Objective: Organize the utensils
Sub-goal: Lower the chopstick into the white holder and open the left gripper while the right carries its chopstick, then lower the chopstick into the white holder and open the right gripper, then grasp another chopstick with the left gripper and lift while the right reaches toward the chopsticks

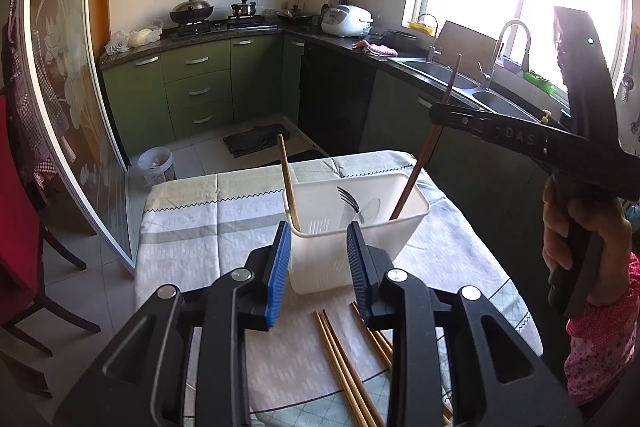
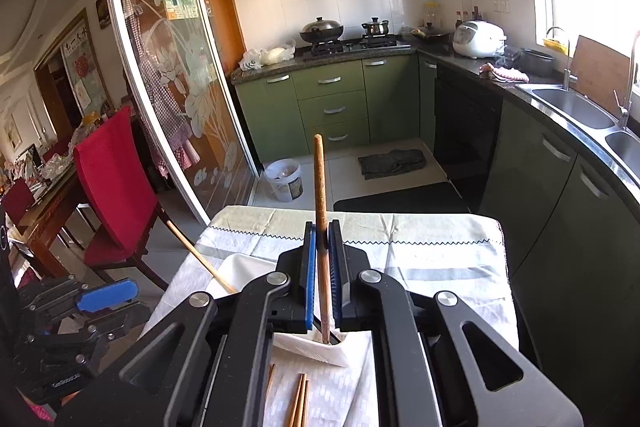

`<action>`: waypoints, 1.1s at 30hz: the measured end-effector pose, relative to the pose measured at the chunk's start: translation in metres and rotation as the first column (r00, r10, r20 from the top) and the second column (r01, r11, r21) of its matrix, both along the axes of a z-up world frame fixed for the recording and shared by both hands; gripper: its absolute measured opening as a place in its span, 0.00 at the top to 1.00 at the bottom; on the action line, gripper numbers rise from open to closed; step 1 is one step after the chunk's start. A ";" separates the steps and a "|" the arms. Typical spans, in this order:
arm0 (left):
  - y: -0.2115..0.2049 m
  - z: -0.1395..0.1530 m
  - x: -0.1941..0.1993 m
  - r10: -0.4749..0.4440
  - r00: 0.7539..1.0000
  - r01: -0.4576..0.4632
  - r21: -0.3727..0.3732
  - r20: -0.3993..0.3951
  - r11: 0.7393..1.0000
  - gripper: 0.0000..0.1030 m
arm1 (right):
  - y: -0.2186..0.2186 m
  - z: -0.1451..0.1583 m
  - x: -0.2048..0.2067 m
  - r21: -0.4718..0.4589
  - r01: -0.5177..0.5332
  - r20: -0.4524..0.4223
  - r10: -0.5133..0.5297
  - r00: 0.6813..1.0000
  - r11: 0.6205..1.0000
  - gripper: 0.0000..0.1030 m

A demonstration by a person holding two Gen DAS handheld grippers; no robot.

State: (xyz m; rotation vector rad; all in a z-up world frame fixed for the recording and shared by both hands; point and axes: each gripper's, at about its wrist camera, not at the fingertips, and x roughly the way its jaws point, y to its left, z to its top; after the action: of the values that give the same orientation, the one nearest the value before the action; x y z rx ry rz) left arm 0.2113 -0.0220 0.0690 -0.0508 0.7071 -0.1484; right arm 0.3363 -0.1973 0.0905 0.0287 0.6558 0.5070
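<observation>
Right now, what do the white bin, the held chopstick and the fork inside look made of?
Bin: likely plastic, matte white, thin moulded walls with slots. Chopstick in the right gripper: seemingly wood or bamboo, reddish-brown, dull grain. Fork: probably steel, dark shiny tines.

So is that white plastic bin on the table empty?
No. The white bin holds a fork, a leaning chopstick, and another chopstick the right claw grips.

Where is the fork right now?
In the left wrist view the fork stands tines up inside the white utensil holder on the table, beside a spoon, between the two upright chopsticks.
</observation>
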 end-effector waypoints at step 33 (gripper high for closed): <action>-0.030 -0.188 0.012 0.018 0.829 0.000 0.033 -0.560 0.999 0.68 | -0.096 -0.107 -0.121 0.104 -0.045 -0.175 0.063 0.983 0.994 0.83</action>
State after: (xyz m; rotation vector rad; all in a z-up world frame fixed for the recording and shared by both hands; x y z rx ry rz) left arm 0.2233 -0.0517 -0.1189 -0.0685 1.3018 -0.1127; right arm 0.2153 -0.2931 -0.0162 0.1516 0.8076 0.5940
